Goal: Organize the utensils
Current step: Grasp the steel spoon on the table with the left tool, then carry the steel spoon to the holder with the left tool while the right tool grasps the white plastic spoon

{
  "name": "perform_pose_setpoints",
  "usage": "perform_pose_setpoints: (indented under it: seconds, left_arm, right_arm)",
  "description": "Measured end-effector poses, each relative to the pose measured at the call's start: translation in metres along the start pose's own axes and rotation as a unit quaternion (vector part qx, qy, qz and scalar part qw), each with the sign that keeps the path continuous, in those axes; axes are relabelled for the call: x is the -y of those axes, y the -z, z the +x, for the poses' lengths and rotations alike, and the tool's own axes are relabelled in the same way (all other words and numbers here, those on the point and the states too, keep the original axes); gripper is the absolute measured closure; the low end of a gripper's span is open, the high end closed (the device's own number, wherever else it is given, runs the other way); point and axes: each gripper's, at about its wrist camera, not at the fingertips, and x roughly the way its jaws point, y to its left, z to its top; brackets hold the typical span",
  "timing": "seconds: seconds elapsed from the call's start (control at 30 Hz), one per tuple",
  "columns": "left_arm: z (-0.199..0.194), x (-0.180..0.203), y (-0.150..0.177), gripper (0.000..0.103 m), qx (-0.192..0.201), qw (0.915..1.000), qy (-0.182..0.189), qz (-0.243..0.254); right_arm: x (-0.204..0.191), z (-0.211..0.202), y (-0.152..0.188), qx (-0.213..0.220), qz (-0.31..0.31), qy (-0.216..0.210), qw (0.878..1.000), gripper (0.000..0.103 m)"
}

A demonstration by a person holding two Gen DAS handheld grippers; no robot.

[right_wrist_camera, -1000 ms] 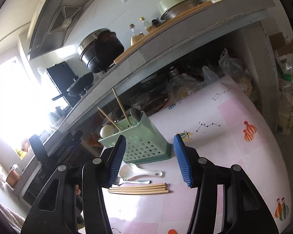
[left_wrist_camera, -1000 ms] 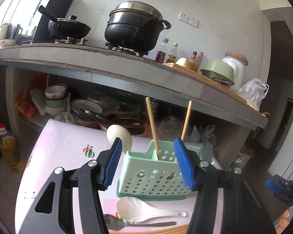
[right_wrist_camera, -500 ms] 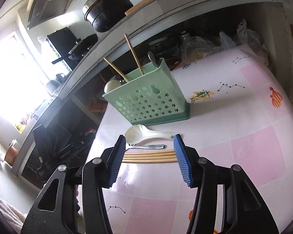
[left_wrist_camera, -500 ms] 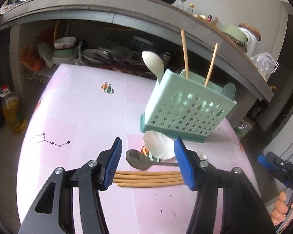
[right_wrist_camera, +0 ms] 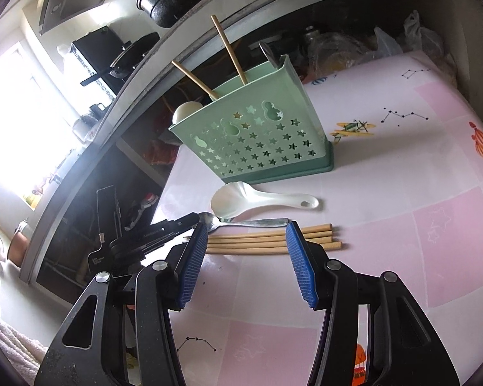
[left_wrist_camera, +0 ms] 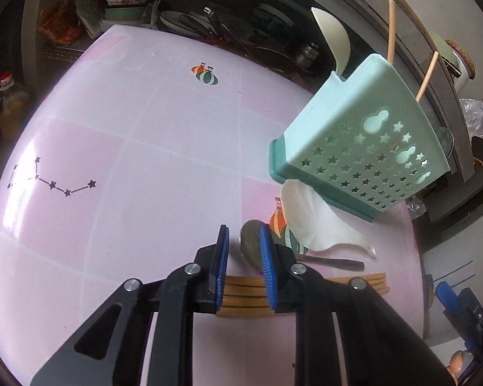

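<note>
A mint green utensil holder point(left_wrist_camera: 357, 148) point(right_wrist_camera: 257, 135) stands on the pink table, holding two chopsticks point(right_wrist_camera: 228, 48), a white spoon point(left_wrist_camera: 335, 41) and a metal utensil. In front of it lie a white rice spoon point(right_wrist_camera: 257, 197) point(left_wrist_camera: 312, 218), a metal spoon point(right_wrist_camera: 251, 223) point(left_wrist_camera: 252, 247) and several wooden chopsticks point(right_wrist_camera: 267, 241) point(left_wrist_camera: 241, 292). My left gripper point(left_wrist_camera: 243, 254) is low over the chopsticks' end beside the metal spoon's bowl, its jaws narrowed with a gap, holding nothing. My right gripper point(right_wrist_camera: 246, 254) is open above the chopsticks.
The table point(left_wrist_camera: 128, 148) has a pink patterned cover. Behind it a concrete counter point(right_wrist_camera: 177, 32) carries pots, with dishes point(left_wrist_camera: 128, 3) on the shelf beneath. An oil bottle point(left_wrist_camera: 6, 106) stands on the floor at left. The left gripper shows in the right wrist view point(right_wrist_camera: 151, 234).
Both grippers have moved down and closer to the utensils lying on the table. The left gripper's jaws have narrowed from wide open. The right gripper stays open.
</note>
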Motion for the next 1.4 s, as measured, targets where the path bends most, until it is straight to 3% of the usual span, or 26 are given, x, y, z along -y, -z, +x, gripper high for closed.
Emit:
perform_pose_setpoints:
  seconds: [0.3,0.53,0.77,0.93,1.13,1.4]
  left_arm:
    - [0.01,0.004,-0.003,0.096,-0.002,1.0,-0.006,0.0]
    - [0.002,0.001,0.0,0.098,0.006,0.9998,0.01,-0.019]
    - [-0.049,-0.008,-0.006,0.102,0.042,0.9969,0.046,-0.048]
    - [-0.099,-0.032,-0.012,0.101,0.093,0.9919,0.044,-0.075]
    - [-0.144,-0.066,-0.018,0.101,0.154,0.9804,0.038,-0.117]
    - [-0.162,-0.105,-0.02,0.101,0.195,0.968,0.027,-0.155]
  right_arm:
    - [-0.002,-0.001,0.0,0.003,-0.005,-0.003,1.0,0.053]
    - [-0.002,-0.008,-0.001,0.015,-0.021,0.017,1.0,0.053]
    - [-0.013,-0.017,-0.01,0.045,-0.076,0.055,0.995,0.053]
    - [-0.032,0.002,-0.016,0.048,-0.138,0.072,0.987,0.055]
    - [-0.066,0.06,-0.006,0.02,-0.24,0.1,0.965,0.06]
    - [-0.1,0.141,0.019,-0.027,-0.371,0.19,0.908,0.07]
